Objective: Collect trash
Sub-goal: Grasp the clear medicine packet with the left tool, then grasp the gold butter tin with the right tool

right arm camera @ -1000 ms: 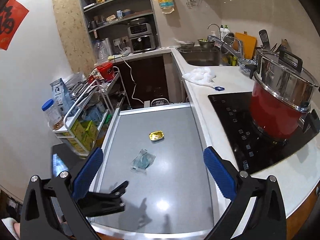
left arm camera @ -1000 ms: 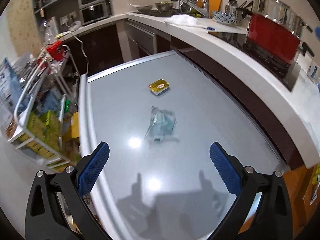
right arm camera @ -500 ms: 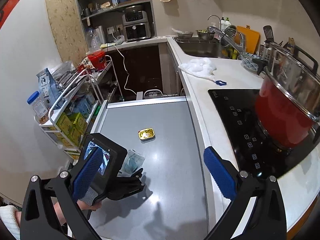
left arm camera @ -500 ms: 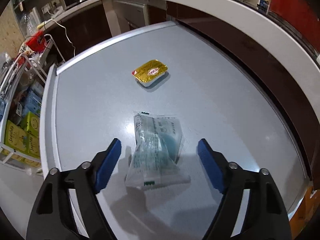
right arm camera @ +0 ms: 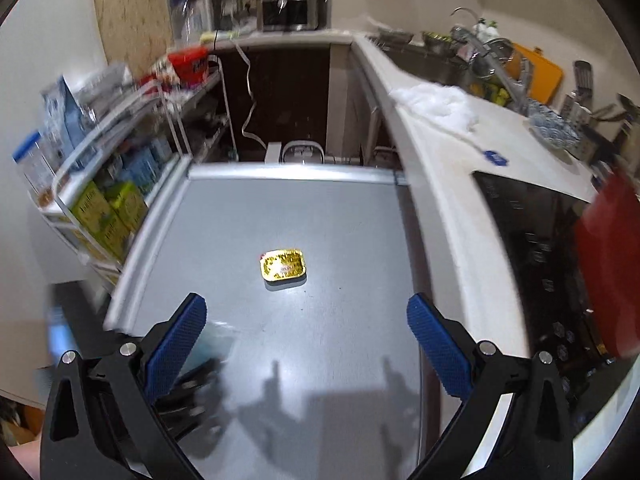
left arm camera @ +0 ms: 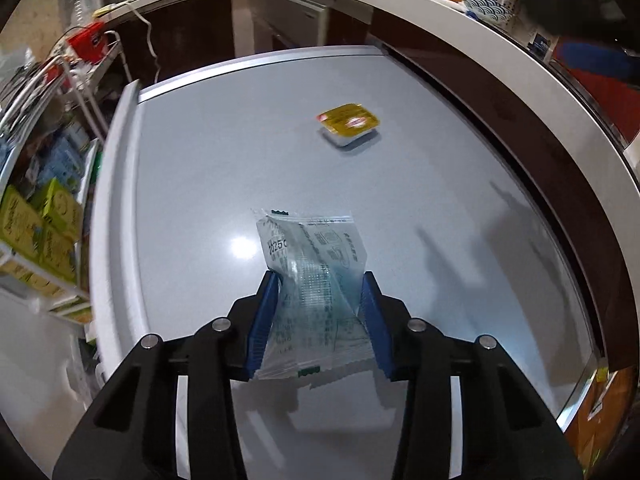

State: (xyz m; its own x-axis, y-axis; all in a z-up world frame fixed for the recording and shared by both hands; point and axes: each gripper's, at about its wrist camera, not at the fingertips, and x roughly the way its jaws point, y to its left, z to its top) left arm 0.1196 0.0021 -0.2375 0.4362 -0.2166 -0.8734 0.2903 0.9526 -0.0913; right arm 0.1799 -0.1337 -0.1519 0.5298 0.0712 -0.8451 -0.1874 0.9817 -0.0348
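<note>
Fingers of the left gripper (left arm camera: pixel 318 312) had been closing and pinched the clear wrapper (left arm camera: pixel 316 280) on the tabletop (left arm camera: pixel 200 184) — slippery film might slide free. Right gripper (right arm camera: pixel 306 340) hovered spread near the foil tub (right arm camera: pixel 283 265).

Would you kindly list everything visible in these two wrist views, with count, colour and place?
plastic wrapper: one, clear with bluish print, on the grey table, pinched between the left gripper's pads.
sauce tub: one, gold foil lid, on the table beyond the wrapper, untouched.
table: one, grey with a silver rim, beside the counter.
counter: one, white, along the table's far and right sides.
cloth: one, white, on the counter.
pot: one, red, at the right edge.
rack: one, white wire, left of the table, holding green boxes.
left gripper: black with blue pads; jaws have just been closing, now on the wrapper.
right gripper: black with blue pads, open above the table, nothing between.
</note>
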